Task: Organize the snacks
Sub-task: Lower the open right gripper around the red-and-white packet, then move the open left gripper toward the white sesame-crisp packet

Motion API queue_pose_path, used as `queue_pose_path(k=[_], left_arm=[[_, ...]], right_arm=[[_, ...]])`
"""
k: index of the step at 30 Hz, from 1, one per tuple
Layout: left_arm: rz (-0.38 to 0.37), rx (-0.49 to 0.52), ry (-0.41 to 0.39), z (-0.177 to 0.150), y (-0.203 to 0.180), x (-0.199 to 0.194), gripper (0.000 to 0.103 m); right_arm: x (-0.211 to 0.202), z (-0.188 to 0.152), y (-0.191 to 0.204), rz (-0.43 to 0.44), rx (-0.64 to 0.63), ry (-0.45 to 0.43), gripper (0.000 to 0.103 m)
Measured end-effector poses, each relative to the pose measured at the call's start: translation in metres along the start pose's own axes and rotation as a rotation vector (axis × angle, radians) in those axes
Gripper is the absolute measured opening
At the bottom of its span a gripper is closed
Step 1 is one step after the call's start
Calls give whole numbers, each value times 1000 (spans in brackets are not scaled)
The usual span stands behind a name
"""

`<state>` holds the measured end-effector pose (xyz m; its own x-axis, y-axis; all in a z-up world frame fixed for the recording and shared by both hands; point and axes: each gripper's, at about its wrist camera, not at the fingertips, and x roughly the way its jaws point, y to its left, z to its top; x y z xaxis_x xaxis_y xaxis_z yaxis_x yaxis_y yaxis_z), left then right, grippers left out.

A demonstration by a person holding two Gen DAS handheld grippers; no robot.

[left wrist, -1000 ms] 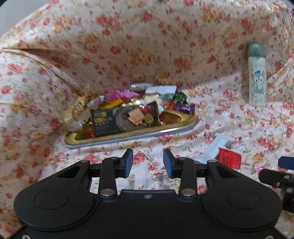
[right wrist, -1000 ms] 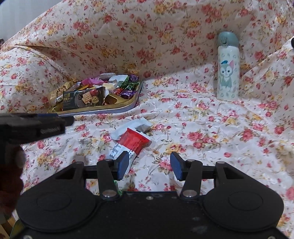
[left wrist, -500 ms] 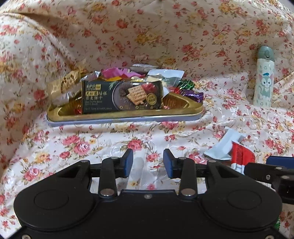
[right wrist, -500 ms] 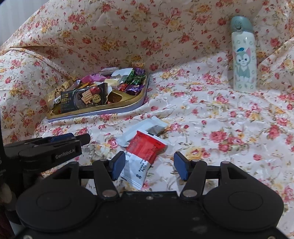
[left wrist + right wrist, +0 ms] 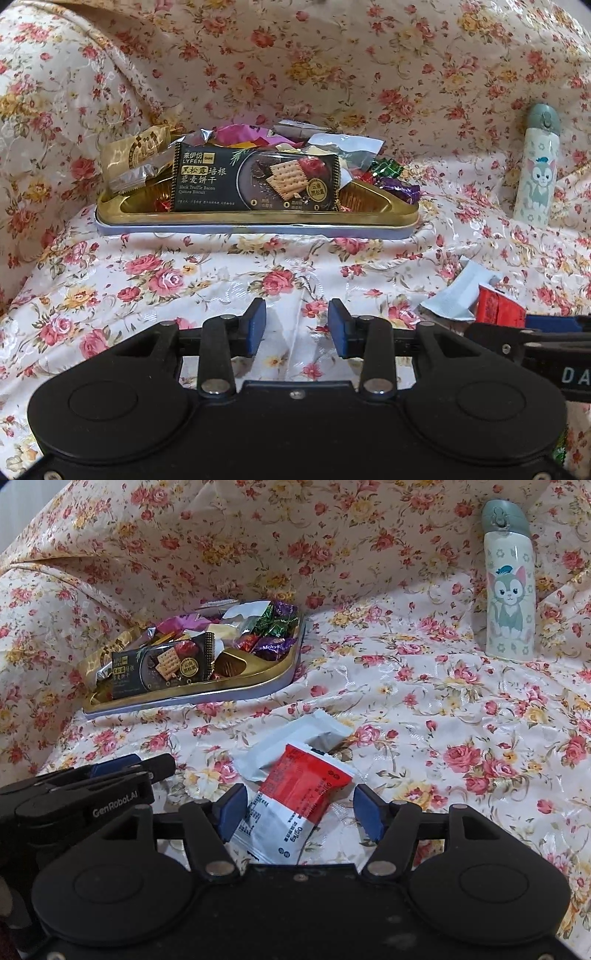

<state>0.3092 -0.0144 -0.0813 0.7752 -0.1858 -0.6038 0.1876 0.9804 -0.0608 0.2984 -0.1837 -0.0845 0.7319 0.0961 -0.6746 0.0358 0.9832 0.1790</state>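
Observation:
A gold tray [image 5: 258, 218] [image 5: 255, 681] on the floral cloth holds several wrapped snacks, with a black biscuit pack [image 5: 255, 182] [image 5: 162, 666] leaning at its front. A red and white snack packet [image 5: 295, 805] [image 5: 498, 306] lies on the cloth, partly over a white packet [image 5: 295, 744] [image 5: 458, 295]. My right gripper [image 5: 298, 814] is open, low over the cloth, its fingers on either side of the red and white packet's near end. My left gripper [image 5: 296, 325] is open and empty, in front of the tray and to the left of the packets.
A white bottle [image 5: 535, 166] [image 5: 509, 583] with a cat drawing and a grey-green cap stands at the back right. The floral cloth [image 5: 443, 709] rises into a wall behind the tray and on the left side.
My right gripper has moved forward so the red and white packet now lies between its fingers, and it has opened wider. My left gripper has come lower and closer to the tray.

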Motion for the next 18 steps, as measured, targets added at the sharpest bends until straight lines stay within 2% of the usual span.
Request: queue_pose_path(k=[2, 4, 9, 15, 18], left_arm=[[2, 10, -1, 0, -1, 0, 47], [1, 15, -2, 0, -2, 0, 47], [4, 33, -6, -1, -4, -1, 47], [3, 93, -18, -3, -13, -3, 46], [3, 126, -25, -4, -17, -4, 46]], right_arm=[[-1, -1, 2, -10, -30, -8, 64], [-2, -3, 3, -15, -62, -17, 54], [-10, -8, -10, -64, -91, -44, 46], [-16, -9, -43, -113, -33, -66, 46], [-17, -10, -50, -139, -44, -98, 46]])
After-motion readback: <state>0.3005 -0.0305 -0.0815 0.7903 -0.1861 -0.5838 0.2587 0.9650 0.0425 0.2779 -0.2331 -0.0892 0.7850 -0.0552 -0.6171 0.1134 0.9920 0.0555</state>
